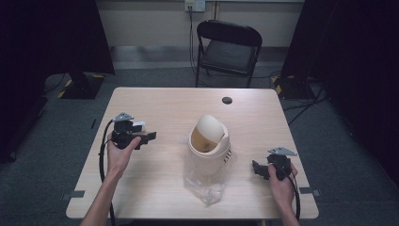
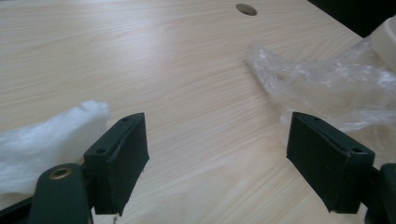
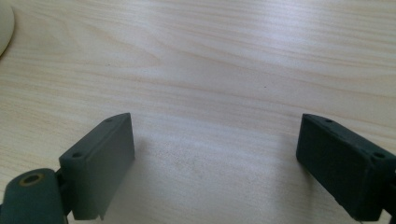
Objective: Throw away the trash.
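A cream bin with a swing lid stands mid-table, a clear plastic bag spilling from under it toward the front edge. My left gripper hovers left of the bin with its jaws wide apart and nothing between them. A white wad of tissue lies just beside it. In the left gripper view the gripper faces bare wood, the tissue lies outside the left jaw and the bag ahead on the right. My right gripper rests open right of the bin, over bare wood.
The light wooden table has a round cable hole near its far edge. A black folding chair stands behind the table. Dark curtains hang at both sides, and cables run across the floor at the right.
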`<act>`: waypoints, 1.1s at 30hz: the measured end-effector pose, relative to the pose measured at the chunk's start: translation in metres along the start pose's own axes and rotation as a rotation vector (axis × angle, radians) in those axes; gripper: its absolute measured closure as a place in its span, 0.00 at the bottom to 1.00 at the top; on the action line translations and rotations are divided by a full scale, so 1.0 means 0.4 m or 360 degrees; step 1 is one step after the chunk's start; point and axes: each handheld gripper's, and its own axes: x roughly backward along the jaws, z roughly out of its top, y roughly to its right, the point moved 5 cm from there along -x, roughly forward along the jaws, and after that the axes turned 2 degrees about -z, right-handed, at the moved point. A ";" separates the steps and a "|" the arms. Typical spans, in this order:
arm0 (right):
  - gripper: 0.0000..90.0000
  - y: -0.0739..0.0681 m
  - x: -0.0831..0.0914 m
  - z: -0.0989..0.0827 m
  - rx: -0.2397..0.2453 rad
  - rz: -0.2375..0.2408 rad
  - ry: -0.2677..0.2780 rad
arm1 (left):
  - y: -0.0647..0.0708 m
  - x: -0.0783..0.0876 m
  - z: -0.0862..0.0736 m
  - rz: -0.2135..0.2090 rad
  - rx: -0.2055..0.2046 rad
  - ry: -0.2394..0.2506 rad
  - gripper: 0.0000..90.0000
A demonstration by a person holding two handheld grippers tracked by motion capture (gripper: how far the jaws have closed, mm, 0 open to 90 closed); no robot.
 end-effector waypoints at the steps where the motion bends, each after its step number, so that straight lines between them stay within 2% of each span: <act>1: 0.12 0.000 0.000 0.000 0.0000 0.0000 0.0000 | -0.023 -0.001 -0.006 0.0012 0.0007 -0.0023 0.22; 2: 0.12 0.000 0.000 0.000 0.0001 -0.0001 0.0000 | -0.023 -0.001 -0.006 0.0012 0.0007 -0.0023 0.22; 3: 0.12 0.000 0.000 0.000 0.0001 -0.0001 0.0000 | -0.036 -0.001 -0.008 0.0033 -0.0004 -0.0036 0.22; 4: 0.12 0.000 0.000 0.000 0.0001 -0.0002 0.0000 | -0.062 0.001 -0.013 0.0061 0.0015 -0.0025 0.22; 5: 0.12 0.000 0.000 0.000 0.0001 -0.0002 0.0000 | -0.062 0.001 -0.013 0.0061 0.0015 -0.0025 0.22; 7: 0.12 0.000 0.000 0.000 0.0000 -0.0002 0.0000 | -0.091 0.004 -0.022 0.0065 0.0059 -0.0025 0.22; 14: 0.12 -0.001 0.000 0.000 0.0000 -0.0002 0.0000 | -0.190 0.012 -0.049 0.0161 0.0211 -0.0038 0.23; 18: 0.12 0.000 0.000 0.000 0.0000 -0.0002 0.0000 | -0.203 -0.006 -0.057 0.0160 0.0226 -0.0065 0.23; 19: 0.12 0.000 0.000 0.000 0.0000 -0.0002 0.0000 | -0.219 -0.022 -0.061 0.0188 0.0208 -0.0081 0.23; 20: 0.12 0.000 0.000 0.000 0.0000 -0.0002 0.0000 | -0.219 -0.022 -0.061 0.0188 0.0208 -0.0081 0.22; 21: 0.12 0.000 0.000 0.000 0.0000 -0.0002 0.0000 | -0.229 -0.029 -0.065 0.0190 0.0234 -0.0111 0.22; 22: 0.12 -0.001 0.000 0.000 -0.0001 -0.0002 0.0000 | -0.236 -0.039 -0.067 0.0178 0.0261 -0.0116 0.18; 23: 0.12 -0.001 0.000 0.000 0.0000 -0.0002 0.0000 | -0.241 -0.045 -0.067 0.0172 0.0254 -0.0126 0.19; 24: 0.12 0.000 0.000 0.000 0.0001 -0.0002 0.0000 | -0.247 -0.054 -0.061 0.0198 0.0220 -0.0155 0.20; 27: 0.12 0.000 0.000 0.000 0.0001 -0.0001 0.0000 | -0.260 -0.068 -0.052 0.0226 0.0223 -0.0164 0.25; 28: 0.12 0.000 0.000 0.000 0.0000 -0.0001 0.0000 | -0.264 -0.074 -0.050 0.0231 0.0249 -0.0169 0.25; 30: 0.12 0.000 0.000 0.000 0.0002 -0.0002 0.0001 | -0.264 -0.079 -0.048 0.0225 0.0251 -0.0174 0.27; 32: 0.12 -0.001 0.000 0.000 -0.0001 -0.0002 0.0000 | -0.255 -0.096 -0.044 0.0266 0.0172 -0.0224 0.32; 33: 0.12 -0.001 0.000 0.000 0.0000 -0.0002 0.0000 | -0.255 -0.096 -0.044 0.0266 0.0172 -0.0224 0.34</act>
